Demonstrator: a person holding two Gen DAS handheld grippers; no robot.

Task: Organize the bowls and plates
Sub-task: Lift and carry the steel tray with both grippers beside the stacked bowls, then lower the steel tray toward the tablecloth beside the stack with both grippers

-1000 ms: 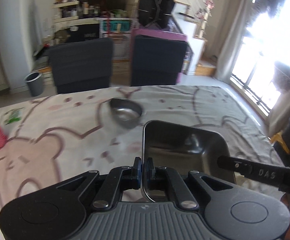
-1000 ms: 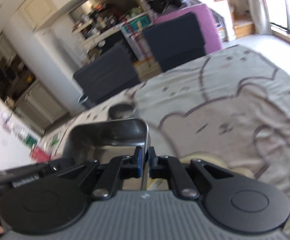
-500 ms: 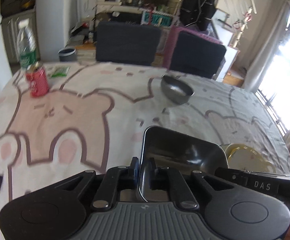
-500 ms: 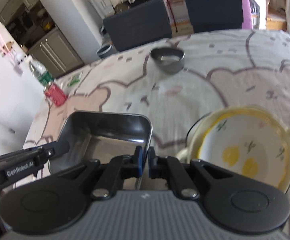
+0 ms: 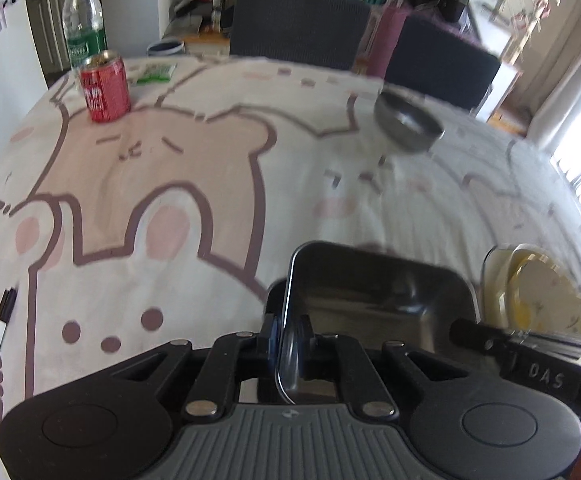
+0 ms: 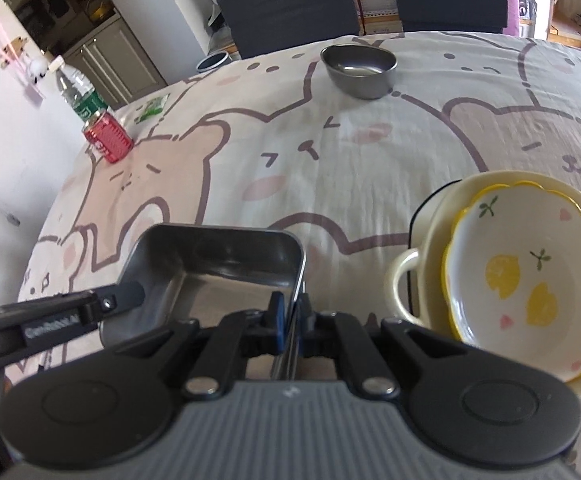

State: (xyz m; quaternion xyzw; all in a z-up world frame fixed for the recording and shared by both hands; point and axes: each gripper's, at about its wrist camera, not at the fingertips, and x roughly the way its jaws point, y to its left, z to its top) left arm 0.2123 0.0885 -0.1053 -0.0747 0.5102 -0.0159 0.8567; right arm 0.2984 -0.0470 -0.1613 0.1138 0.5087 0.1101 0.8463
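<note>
**Both grippers pinching one steel tray**

The left gripper [image 5: 288, 334] and right gripper [image 6: 290, 320] are each pinching opposite rims of the rectangular metal tray [image 6: 218, 264], which is hanging low over the bear-print tablecloth [image 6: 290, 152], possibly touching it. Just beside it, the lemon-print bowl [image 6: 522, 280] is sitting inside a cream handled dish [image 6: 406, 280]. A round metal bowl [image 6: 358, 66] is standing well apart.

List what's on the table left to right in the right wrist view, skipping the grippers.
water bottle → red can → green packet → square metal tray → round metal bowl → lemon-print dish nested in a cream handled bowl
</note>
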